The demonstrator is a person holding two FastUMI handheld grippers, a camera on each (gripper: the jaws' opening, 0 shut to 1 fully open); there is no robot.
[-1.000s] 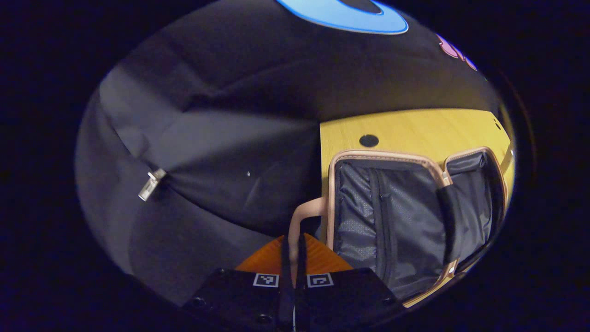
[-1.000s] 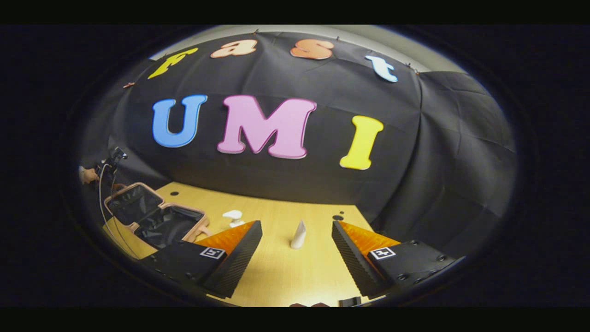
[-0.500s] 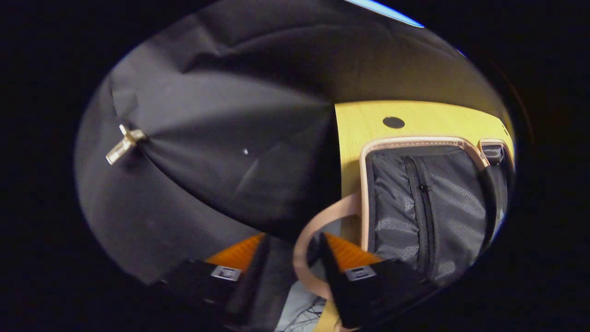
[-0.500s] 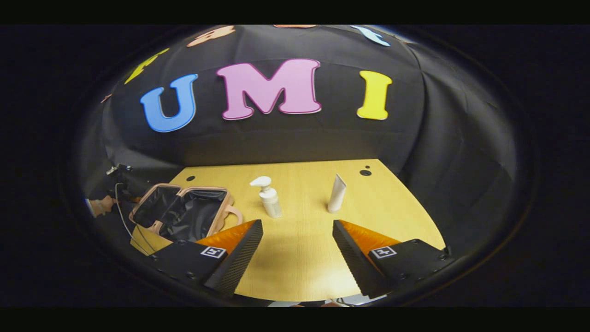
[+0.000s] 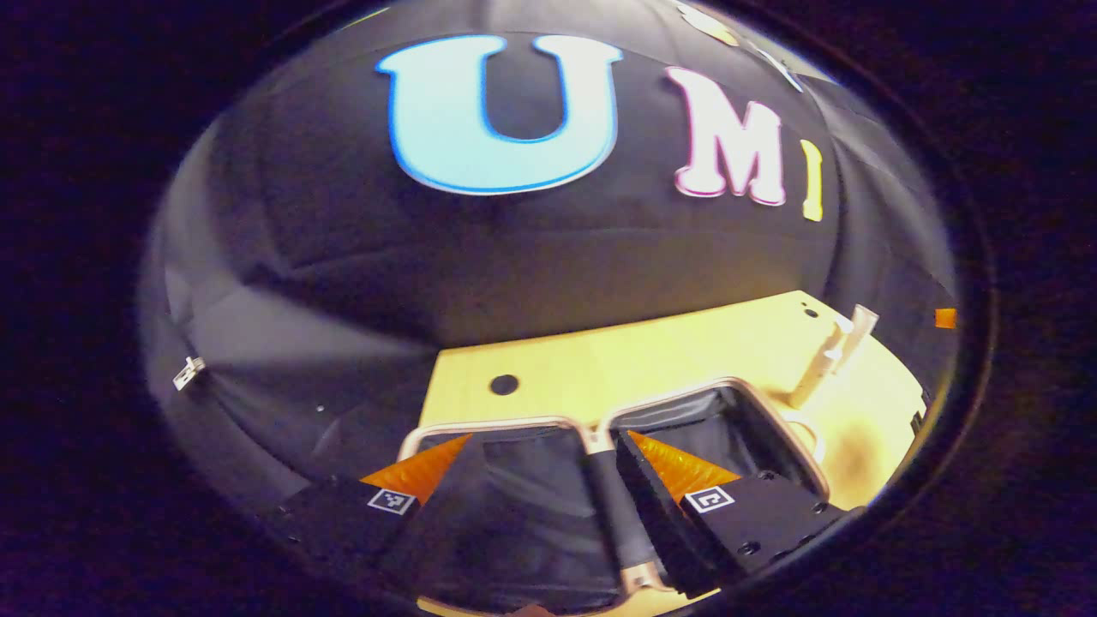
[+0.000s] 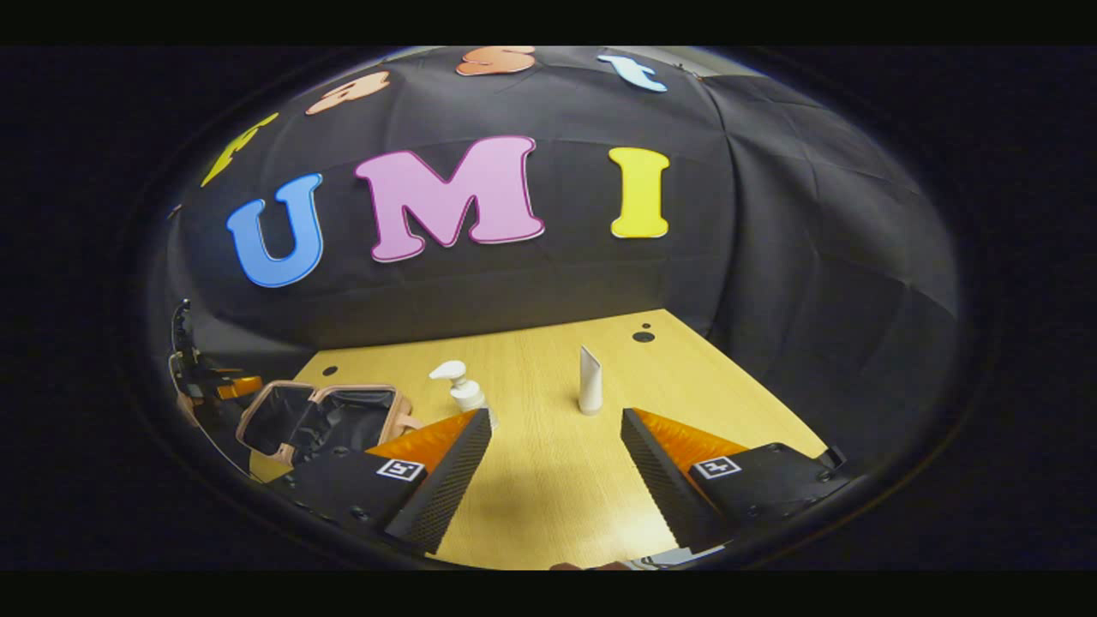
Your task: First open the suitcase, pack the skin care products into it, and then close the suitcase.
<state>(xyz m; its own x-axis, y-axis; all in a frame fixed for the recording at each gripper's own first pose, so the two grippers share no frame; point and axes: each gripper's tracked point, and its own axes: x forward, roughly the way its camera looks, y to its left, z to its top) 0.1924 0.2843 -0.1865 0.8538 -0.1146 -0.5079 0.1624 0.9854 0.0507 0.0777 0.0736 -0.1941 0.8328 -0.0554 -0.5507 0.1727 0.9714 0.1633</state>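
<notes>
The pink-rimmed suitcase (image 5: 493, 423) lies open on the wooden table (image 5: 651, 360), both dark-lined halves facing up and nothing lying in them. My left gripper (image 5: 548, 446) hovers open just above it, with nothing between its fingers. Beyond the suitcase's right half stand a white pump bottle (image 5: 823, 364) and a white tube (image 5: 860, 326). In the right gripper view the pump bottle (image 6: 463, 390) and the tube (image 6: 590, 381) stand upright mid-table, ahead of my open right gripper (image 6: 555, 420). The suitcase (image 6: 317, 420) sits at the left, with the left gripper (image 6: 210, 386) at its far side.
The black cloth wall closes off the back and both sides of the table (image 6: 548, 506). Small dark holes (image 6: 643, 336) mark the tabletop near the back. A metal clip (image 5: 188, 373) pins the cloth at the left.
My left gripper let go of the suitcase's pink handle, opened, and swung round to hover over the open case. The right gripper turned slightly, staying open.
</notes>
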